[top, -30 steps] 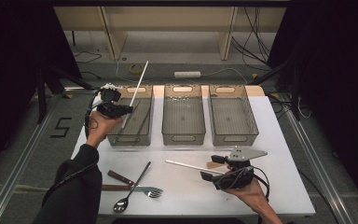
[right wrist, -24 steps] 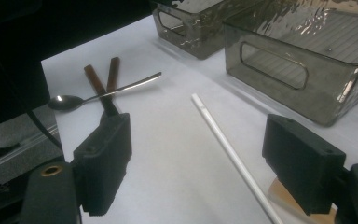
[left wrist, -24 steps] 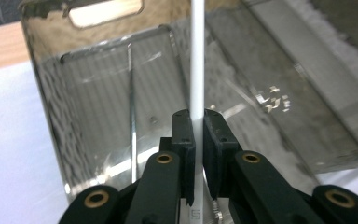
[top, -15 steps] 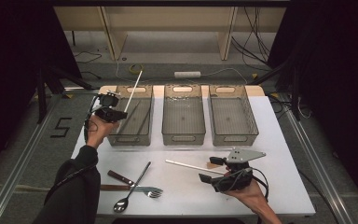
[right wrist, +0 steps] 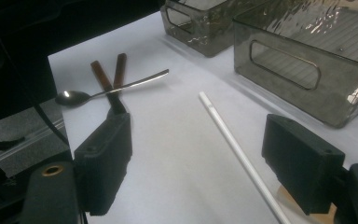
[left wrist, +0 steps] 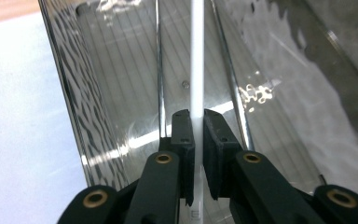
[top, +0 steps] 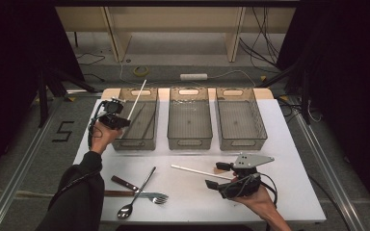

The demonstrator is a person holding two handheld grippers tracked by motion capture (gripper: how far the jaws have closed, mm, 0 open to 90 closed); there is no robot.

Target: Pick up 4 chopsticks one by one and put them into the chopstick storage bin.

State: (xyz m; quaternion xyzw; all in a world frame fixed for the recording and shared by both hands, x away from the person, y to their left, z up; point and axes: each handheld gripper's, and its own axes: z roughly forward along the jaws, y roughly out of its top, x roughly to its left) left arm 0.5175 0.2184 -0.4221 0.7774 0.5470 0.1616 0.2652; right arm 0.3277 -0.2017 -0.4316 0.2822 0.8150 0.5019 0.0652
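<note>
Two white chopsticks are my work now. My left gripper (top: 120, 120) is closed on one chopstick (top: 137, 99), tilted over the left bin (top: 134, 143), so that it can go in beside the thin sticks already there. My right gripper (top: 220, 175) is wide open around the other chopstick (right wrist: 235, 145) on the table (top: 294, 159), ready to pinch it.

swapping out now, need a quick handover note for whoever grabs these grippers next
Left gripper: shut on a white stick, held over the left bin, tip pointing up and away.
Right gripper: open, low over the table, with a second white stick between its jaws, not gripped.
Done: two thin rods already lie in the left bin.
Left: release the held stick, take the second; spoon, fork and knife wait at the front.
</note>
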